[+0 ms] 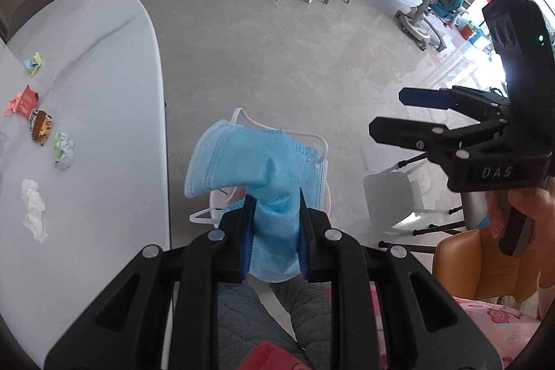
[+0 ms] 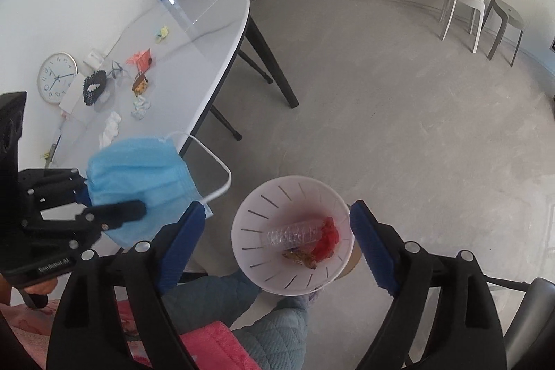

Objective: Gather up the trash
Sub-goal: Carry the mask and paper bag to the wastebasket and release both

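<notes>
Off the tabletop (image 1: 114,113), over the bin (image 2: 263,207), we're pinching the limp, featherlight mask (image 1: 263,162) mid-fabric in the clenched left tool (image 1: 274,200), right tool (image 2: 277,221) gaping empty.

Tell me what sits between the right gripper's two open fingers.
In the right wrist view, the right gripper frames the white trash bin on the floor below, already holding a clear plastic bottle and red wrapper.
</notes>
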A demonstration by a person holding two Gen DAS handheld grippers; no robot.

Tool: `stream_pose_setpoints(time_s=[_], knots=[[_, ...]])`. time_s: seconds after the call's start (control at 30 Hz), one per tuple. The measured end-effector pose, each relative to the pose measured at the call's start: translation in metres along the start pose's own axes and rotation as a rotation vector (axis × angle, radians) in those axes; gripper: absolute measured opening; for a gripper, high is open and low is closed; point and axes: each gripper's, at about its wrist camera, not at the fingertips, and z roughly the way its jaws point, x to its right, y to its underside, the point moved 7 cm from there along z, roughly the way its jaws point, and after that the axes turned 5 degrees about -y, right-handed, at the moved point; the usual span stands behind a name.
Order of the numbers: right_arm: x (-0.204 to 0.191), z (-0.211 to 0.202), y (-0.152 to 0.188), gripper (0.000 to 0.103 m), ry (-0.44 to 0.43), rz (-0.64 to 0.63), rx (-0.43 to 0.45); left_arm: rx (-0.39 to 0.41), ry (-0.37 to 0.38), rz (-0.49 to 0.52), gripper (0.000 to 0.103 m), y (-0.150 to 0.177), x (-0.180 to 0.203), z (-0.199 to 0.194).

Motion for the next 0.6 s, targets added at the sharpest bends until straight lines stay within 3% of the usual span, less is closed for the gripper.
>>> stream_pose_setpoints(time_s=[0.07, 0.13, 0.2, 0.33, 0.6], knots=[[0.004, -0.007, -0.004, 0.086, 0.015, -0.006, 0.015, -0.005, 0.02, 0.021, 0.031, -0.001, 0.009, 0.002], [0.006, -0.012, -0.006, 0.088, 0.038, -0.015, 0.029, 0.004, 0.006, 0.035, 0.056, -0.002, 0.012, 0.002], [0.01, -0.016, -0.006, 0.09, 0.053, -0.019, 0.037, 0.014, -0.012, 0.048, 0.066, -0.003, 0.015, 0.001], [0.014, -0.016, -0.007, 0.09, 0.07, -0.017, 0.034, 0.021, -0.038, 0.037, 0.079, -0.006, 0.012, -0.005], [0.006, -0.02, -0.02, 0.096, 0.084, -0.027, 0.061, 0.046, -0.109, -0.065, 0.089, -0.005, -0.027, -0.026]])
